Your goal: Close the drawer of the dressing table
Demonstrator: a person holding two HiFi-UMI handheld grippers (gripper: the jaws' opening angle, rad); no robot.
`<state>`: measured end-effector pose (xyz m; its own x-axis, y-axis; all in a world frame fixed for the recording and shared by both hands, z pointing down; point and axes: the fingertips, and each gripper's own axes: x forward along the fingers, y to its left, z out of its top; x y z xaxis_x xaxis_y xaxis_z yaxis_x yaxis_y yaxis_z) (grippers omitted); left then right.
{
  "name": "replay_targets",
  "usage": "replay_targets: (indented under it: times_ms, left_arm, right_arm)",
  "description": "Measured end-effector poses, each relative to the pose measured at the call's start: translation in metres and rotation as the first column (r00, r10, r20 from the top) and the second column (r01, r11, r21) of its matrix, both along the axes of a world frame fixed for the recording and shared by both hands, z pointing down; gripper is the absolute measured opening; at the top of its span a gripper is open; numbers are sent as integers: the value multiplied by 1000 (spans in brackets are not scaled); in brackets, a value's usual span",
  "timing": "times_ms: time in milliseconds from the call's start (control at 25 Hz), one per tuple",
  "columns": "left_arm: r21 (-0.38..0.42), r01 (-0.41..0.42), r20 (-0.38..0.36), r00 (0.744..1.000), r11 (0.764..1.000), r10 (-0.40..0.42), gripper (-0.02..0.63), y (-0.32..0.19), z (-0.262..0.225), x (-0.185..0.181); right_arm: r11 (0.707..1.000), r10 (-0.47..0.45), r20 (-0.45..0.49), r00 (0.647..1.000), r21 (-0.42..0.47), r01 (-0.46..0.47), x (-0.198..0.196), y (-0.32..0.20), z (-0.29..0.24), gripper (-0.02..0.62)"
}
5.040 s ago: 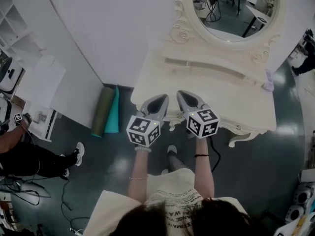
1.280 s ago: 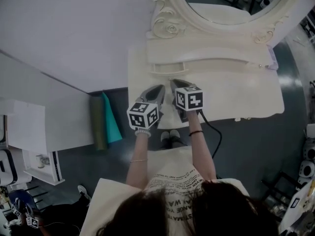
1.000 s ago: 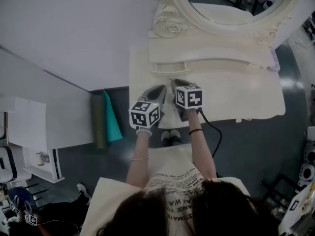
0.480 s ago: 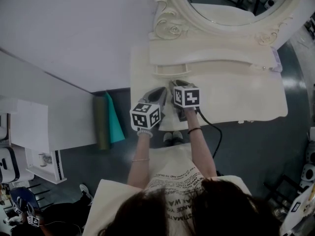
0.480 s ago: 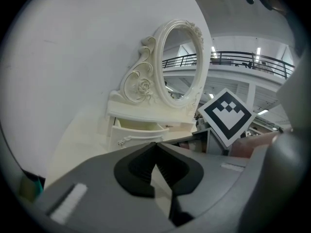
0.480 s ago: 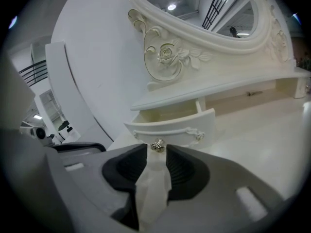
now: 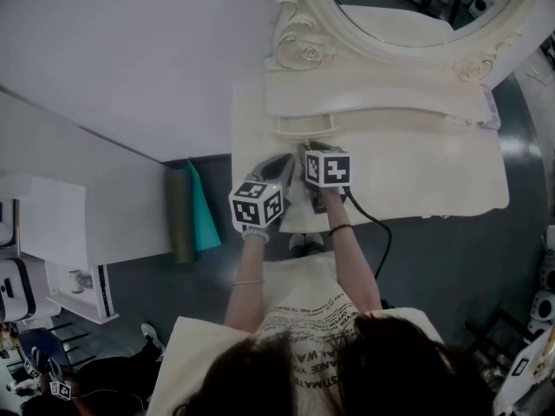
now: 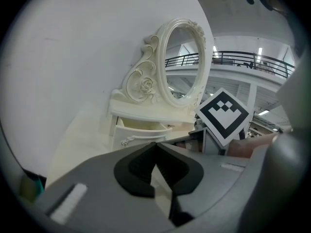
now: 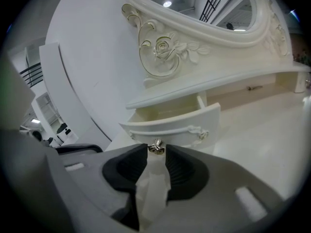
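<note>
1. Little writing can be read: the shirt (image 7: pixel 299 332) carries print, but only fragments such as "WA" are clear. Each gripper's cube bears black-and-white square markers.
2. Pulled out, the drawer (image 9: pixel 171 126) sits under the shelf below the mirror (image 7: pixel 408 7), at the left end of the dressing table (image 7: pixel 416 180).
3. Jaws of the right gripper (image 9: pixel 156 152) have just been opening and now stand released, with a small metal knob (image 9: pixel 155 147) on the drawer front between their tips.
4. Clenched on nothing, the left gripper (image 8: pixel 155 145) hangs beside the right one.
5. Five seconds ago both grippers were at the table's front edge. Now they are over the tabletop, near the drawer.
</note>
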<state>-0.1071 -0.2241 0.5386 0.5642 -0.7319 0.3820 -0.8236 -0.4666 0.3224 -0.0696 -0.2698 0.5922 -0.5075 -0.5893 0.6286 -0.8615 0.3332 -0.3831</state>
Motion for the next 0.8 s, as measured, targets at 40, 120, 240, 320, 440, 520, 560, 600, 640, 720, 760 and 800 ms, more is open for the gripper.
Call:
replay_targets:
  times_ms: [40,120,240,320,440,520,560,600,640,720,760,800]
  left_arm:
    - [-1,1,0,1000,1000,-1,1,0,0,0]
    - [-3,1,1,1000,1000,-1,2,0,1,-1]
    - [-4,1,-1,1000,1000,-1,1,-1,2,-2]
    - [-4,1,-2,1000,1000,-1,1,-2,2,-2]
    - [-7,-2,-3,1000,1000,2,0,-3,4,0]
    - [-10,-6,-2,1000,1000,6,2,-3,5,1]
    - [-11,-8,-2,1000,1000,8,1,-3,5,1]
    - [-11,-10,-2,1000,1000,10,0,-4,5,1]
    - [-10,-12,-1,1000,1000,12,1,-5,4,2]
    - [-10,-14,0,1000,1000,14,1,-6,4,2]
    - [-10,-15,0,1000,1000,15,0,-6,4,1]
    - [-11,-15,1,1000,1000,15,1,-7,5,1]
  right_arm:
    - [1000,0,-6,1000,4,0,0,0,0,101]
    - [1000,-5,-27,1000,12,5,0,0,-1,98]
    - [1000,-11,-41,999,12,11,0,-1,0,98]
    - [1000,-14,-40,999,10,14,0,-1,0,98]
    - [1000,-20,-40,999,8,21,0,-2,-1,98]
    - [1000,-24,-40,999,6,24,-1,-2,0,98]
    - [1000,-25,-40,999,5,25,-1,-2,0,98]
    - [1000,-27,-40,999,4,27,-1,-2,0,98]
    - [1000,-28,-40,999,3,28,-1,-3,-1,98]
    - [1000,-29,-39,999,2,29,-1,-4,-1,98]
    - [1000,-29,-39,999,1,29,-1,-4,-1,98]
    - [1000,-30,-38,999,-1,30,-2,-4,0,98]
